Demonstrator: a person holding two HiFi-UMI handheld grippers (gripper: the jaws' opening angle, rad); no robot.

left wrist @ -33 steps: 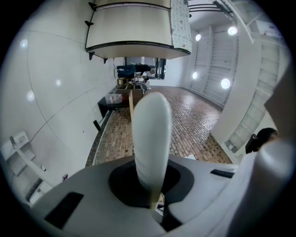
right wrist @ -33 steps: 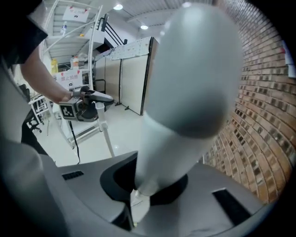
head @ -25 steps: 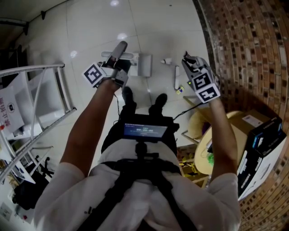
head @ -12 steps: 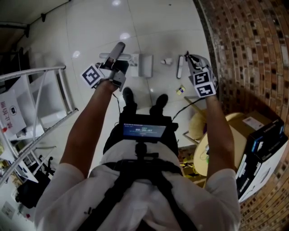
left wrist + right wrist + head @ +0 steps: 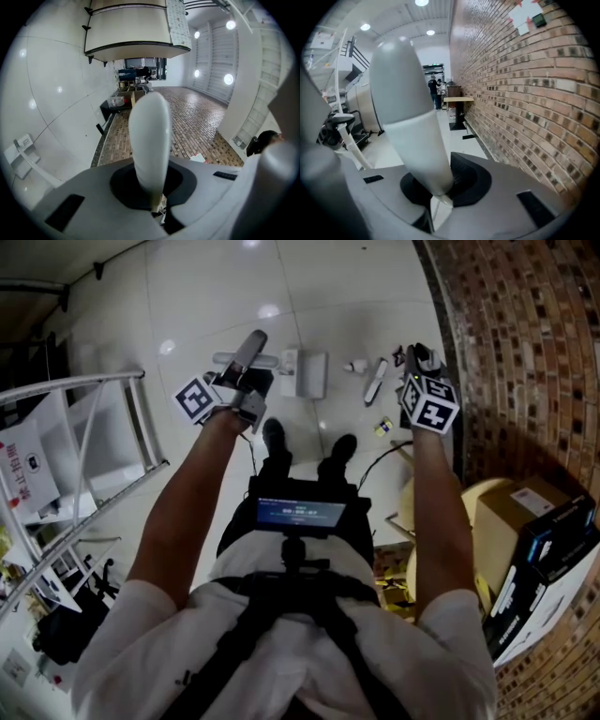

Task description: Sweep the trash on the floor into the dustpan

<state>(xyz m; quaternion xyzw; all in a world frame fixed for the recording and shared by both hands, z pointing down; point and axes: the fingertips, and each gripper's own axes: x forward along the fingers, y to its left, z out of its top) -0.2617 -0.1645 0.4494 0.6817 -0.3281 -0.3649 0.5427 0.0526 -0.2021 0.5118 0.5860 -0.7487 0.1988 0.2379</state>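
White dustpan [image 5: 312, 374], or what looks like it, sits on the glossy pale floor [image 5: 206, 296] just ahead of the person's black shoes [image 5: 274, 439]. Right beside it there's a small white scrap [image 5: 354, 366], then a white stick-shaped piece [image 5: 377, 381] lying at a slant. A little yellowish bit [image 5: 382, 426] lies nearer the feet. Can't tell if the stick is trash or part of the sweeping tool.

The left gripper [image 5: 157, 213] is clamped tight on a white handle [image 5: 150, 136] whose rounded end pokes out past the jaws, and it hovers just left of the dustpan. The right gripper [image 5: 433, 211] has a grey-topped handle [image 5: 405, 108] between its jaws. They've just been easing open a touch, but the handle looks gripped.

That gripper is right by the brick wall [image 5: 525, 334], so there's not much room on that side. Off to the left a metal ladder frame [image 5: 112, 427] crowds in. Back on the right are a cardboard box [image 5: 511, 512], a black-and-white carton [image 5: 548, 559] and a tan round thing [image 5: 411, 507]. A black cable [image 5: 375, 463] trails over the floor by the right shoe.
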